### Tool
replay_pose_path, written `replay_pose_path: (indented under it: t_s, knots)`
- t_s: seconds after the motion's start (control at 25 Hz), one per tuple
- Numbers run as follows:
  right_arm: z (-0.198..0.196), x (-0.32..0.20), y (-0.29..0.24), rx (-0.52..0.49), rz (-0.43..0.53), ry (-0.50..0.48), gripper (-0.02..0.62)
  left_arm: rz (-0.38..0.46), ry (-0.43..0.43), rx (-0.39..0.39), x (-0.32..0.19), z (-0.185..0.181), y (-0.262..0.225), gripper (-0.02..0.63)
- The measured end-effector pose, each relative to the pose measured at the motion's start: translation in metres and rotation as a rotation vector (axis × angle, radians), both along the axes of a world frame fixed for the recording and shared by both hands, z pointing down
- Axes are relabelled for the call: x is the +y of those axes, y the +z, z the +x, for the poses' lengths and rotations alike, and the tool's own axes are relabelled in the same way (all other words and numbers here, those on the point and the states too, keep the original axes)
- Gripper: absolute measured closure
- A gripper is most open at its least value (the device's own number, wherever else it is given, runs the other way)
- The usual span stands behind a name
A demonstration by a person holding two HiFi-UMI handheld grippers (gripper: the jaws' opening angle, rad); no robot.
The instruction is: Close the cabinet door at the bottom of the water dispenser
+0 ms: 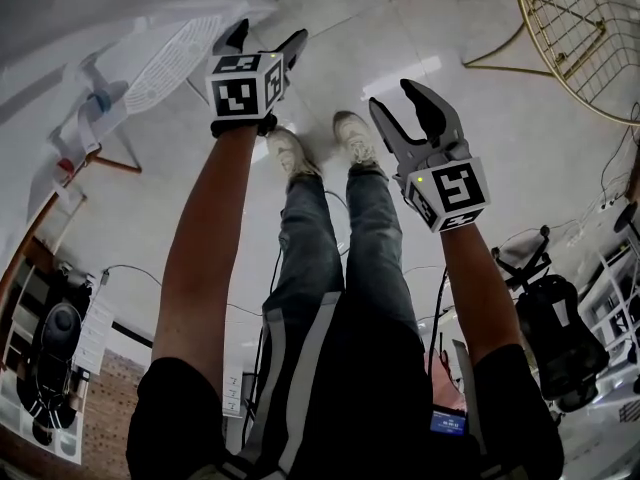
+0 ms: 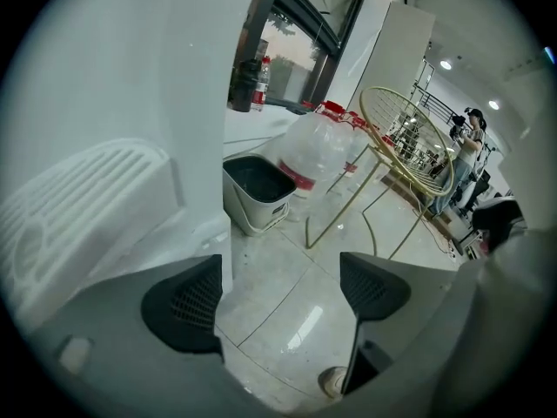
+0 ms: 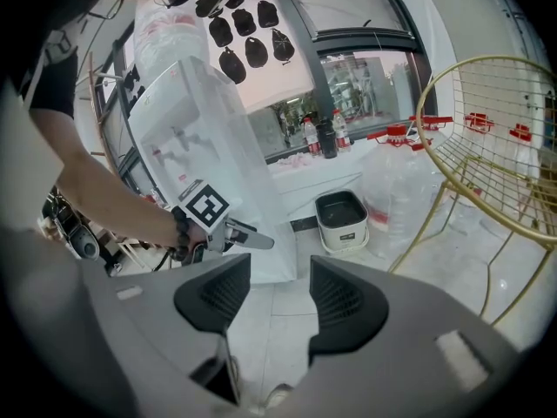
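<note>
The white water dispenser (image 3: 204,138) stands at the left in the right gripper view, its taps facing left. Its lower white panel with a ribbed vent (image 2: 83,207) fills the left of the left gripper view, and I cannot tell whether this panel is the cabinet door. My left gripper (image 2: 280,290) is open. The panel's edge runs just beside its left pad (image 2: 187,303), with bare floor between the jaws. From the right gripper view, the left gripper (image 3: 252,236) lies against the dispenser's lower part. My right gripper (image 3: 274,299) hangs open over the floor with nothing in it, to the right of the left gripper (image 1: 268,36).
A small grey bin (image 2: 257,190) and a large water jug (image 2: 318,151) stand on the floor past the dispenser. A gold wire chair (image 3: 496,146) is at the right. My own legs and shoes (image 1: 320,153) are below the grippers. Cables and equipment lie behind me.
</note>
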State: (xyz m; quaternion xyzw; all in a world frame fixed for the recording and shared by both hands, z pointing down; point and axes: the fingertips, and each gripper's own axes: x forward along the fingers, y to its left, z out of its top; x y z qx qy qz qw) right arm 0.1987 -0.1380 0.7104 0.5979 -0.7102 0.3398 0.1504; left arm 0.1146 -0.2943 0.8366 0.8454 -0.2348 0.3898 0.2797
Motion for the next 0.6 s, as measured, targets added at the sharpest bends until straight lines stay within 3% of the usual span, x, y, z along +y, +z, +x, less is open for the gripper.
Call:
replay_pose_path:
  t_s: [0.36, 0.6]
  knots:
    - [0.010, 0.007, -0.011, 0.014, 0.014, 0.016, 0.383, -0.015, -0.022, 0.026, -0.002, 0.004, -0.010, 0.175]
    - [-0.001, 0.009, -0.035, 0.007, 0.035, 0.012, 0.388, -0.013, -0.029, 0.058, 0.020, -0.010, -0.046, 0.175]
